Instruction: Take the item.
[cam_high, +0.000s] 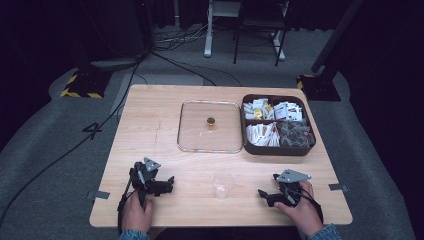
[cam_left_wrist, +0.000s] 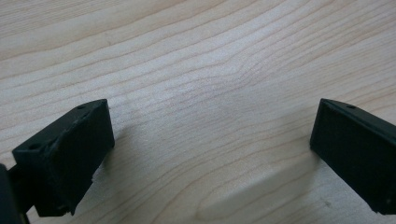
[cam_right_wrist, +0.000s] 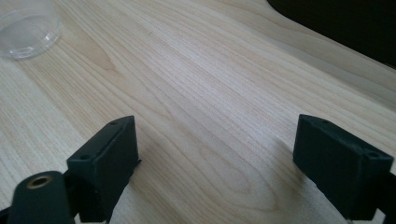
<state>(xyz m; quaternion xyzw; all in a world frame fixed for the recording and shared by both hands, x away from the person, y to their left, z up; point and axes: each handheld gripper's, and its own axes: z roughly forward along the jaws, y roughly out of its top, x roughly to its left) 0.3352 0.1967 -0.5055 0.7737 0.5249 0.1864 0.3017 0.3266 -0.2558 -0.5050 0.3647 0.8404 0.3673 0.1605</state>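
Your left gripper looks down at close range on a pale wooden tabletop, its grain running in long wavy lines across the frame. The two black jaws stand wide apart, one at the lower left and one at the lower right, with bare wood between them and nothing touching either pad. Each jaw throws a soft shadow onto the wood beside it. Small screw holes show along the top edges of both jaws.

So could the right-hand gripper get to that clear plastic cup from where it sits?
Probably yes. The right gripper rests open on the table, and the clear cup stands just to its left with bare wood between them.
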